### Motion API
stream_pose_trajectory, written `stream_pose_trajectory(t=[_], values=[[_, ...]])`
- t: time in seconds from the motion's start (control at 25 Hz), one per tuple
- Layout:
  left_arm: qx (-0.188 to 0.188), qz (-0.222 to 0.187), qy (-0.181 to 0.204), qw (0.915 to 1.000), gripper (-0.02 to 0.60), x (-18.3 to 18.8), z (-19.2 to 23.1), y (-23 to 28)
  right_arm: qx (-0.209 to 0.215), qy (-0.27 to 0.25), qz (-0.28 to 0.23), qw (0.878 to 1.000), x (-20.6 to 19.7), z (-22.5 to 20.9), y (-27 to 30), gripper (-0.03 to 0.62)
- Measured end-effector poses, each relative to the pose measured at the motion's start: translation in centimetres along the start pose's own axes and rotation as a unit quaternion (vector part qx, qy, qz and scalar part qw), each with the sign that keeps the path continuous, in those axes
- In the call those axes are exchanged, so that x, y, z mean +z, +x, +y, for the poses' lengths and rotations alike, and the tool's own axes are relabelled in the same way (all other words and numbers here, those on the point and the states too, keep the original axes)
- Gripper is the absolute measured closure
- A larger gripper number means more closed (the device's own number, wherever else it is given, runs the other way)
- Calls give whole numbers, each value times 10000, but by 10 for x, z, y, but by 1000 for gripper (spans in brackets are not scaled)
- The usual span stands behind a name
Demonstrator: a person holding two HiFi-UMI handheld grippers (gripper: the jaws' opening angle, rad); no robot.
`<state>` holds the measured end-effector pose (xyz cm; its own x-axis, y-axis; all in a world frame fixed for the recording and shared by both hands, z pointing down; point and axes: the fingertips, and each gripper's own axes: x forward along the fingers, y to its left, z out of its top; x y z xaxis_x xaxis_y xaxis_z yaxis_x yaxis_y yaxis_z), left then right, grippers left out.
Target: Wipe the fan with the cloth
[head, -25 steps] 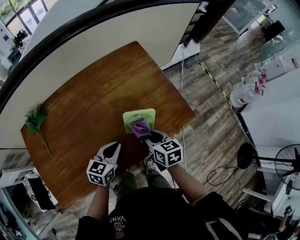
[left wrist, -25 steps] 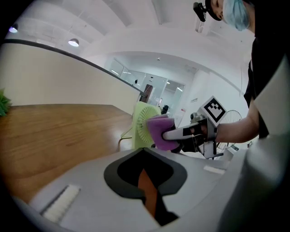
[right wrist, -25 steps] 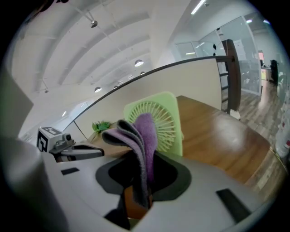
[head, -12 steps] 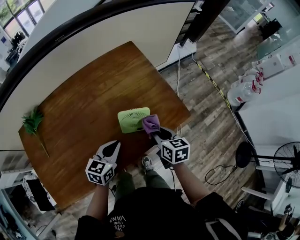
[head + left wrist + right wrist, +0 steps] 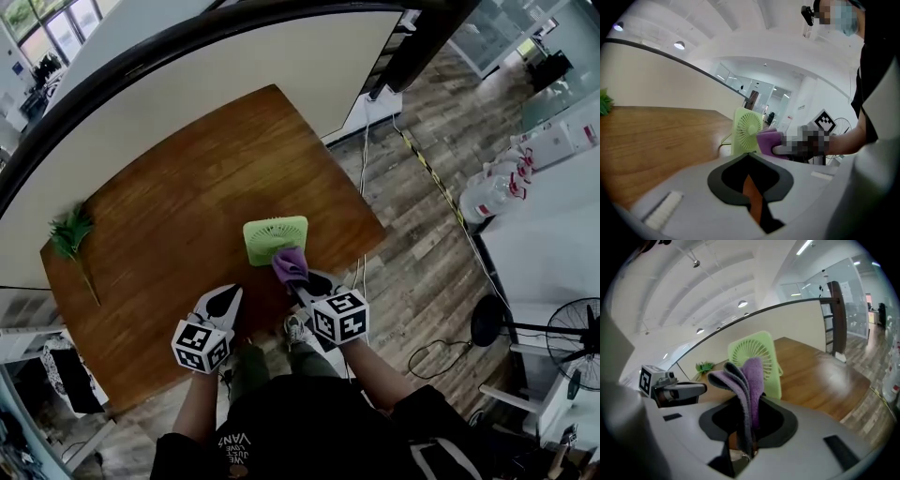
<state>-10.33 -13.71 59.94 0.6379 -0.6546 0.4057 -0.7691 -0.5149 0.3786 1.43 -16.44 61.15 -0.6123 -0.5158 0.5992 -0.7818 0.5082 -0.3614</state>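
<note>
A small light-green fan (image 5: 275, 239) stands upright on the wooden table (image 5: 187, 216) near its front edge. My right gripper (image 5: 298, 278) is shut on a folded purple cloth (image 5: 289, 264), and the cloth lies against the fan's near right side. In the right gripper view the cloth (image 5: 746, 380) rises from the jaws in front of the fan (image 5: 757, 361). My left gripper (image 5: 223, 298) hovers over the table's front edge, left of the fan, shut and empty. From the left gripper view the fan (image 5: 747, 131) and the cloth (image 5: 768, 140) appear ahead.
A green plant sprig (image 5: 72, 236) lies at the table's far left. A white partition (image 5: 234, 75) borders the table's far side. Cables (image 5: 427, 352) trail on the wood floor to the right, where a pedestal fan (image 5: 572, 333) stands. My feet (image 5: 300, 328) are under the table's edge.
My right gripper and the cloth swung from the fan's near side to its right edge, then back to its near right side. The left gripper stayed put.
</note>
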Motion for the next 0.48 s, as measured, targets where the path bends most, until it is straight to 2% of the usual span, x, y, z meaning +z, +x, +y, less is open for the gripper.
stream_pose_trajectory(t=[0.28,0.48], values=[[191,-73,-95,9997,571,-4,7,-18,694,-250,416,9964,-13,51,46,487],[315,-84,-160,9993,571,-9,9,-29,790,-158,565,9951,-19,57,65,487]])
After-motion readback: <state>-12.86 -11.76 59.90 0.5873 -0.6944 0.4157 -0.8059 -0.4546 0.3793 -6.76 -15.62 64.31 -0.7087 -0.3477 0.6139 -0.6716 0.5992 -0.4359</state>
